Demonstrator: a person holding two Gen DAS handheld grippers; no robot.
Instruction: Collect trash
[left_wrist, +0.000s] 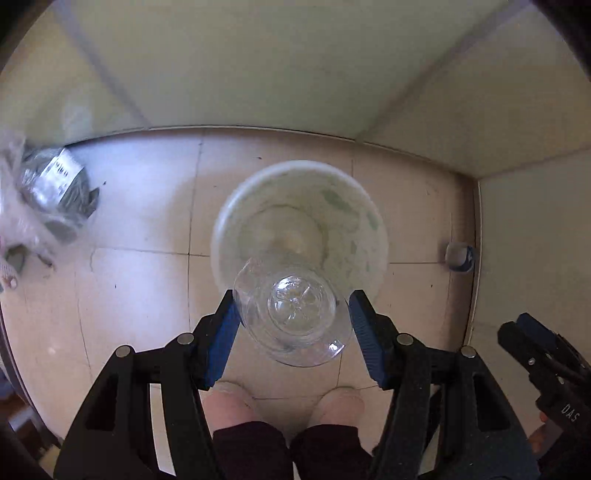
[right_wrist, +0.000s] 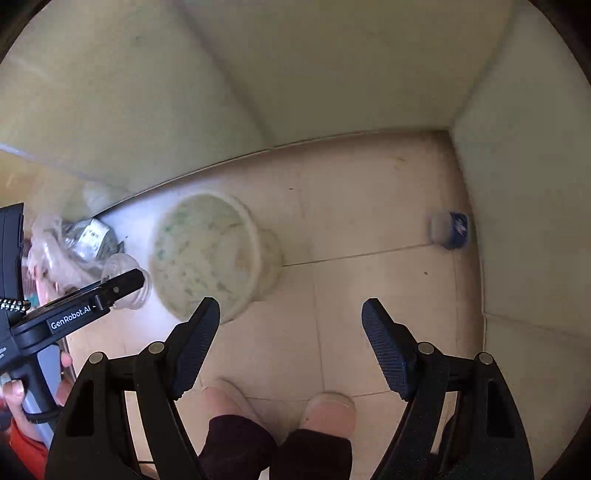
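Clear plastic bottle (left_wrist: 295, 314), empty, likely light, thin-walled, slippery: clamped across its body in left gripper (left_wrist: 293, 325) above white bucket (left_wrist: 229, 221), best squeezed gently mid-body; right gripper (right_wrist: 290, 347) apart, holding nothing.

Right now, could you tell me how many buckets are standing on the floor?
1: the white bucket stands on the tiled floor near the wall, beneath the clear bottle in the left gripper.

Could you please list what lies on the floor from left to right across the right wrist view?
Plastic bag of trash → white bucket → blue-and-white cup by the right wall.
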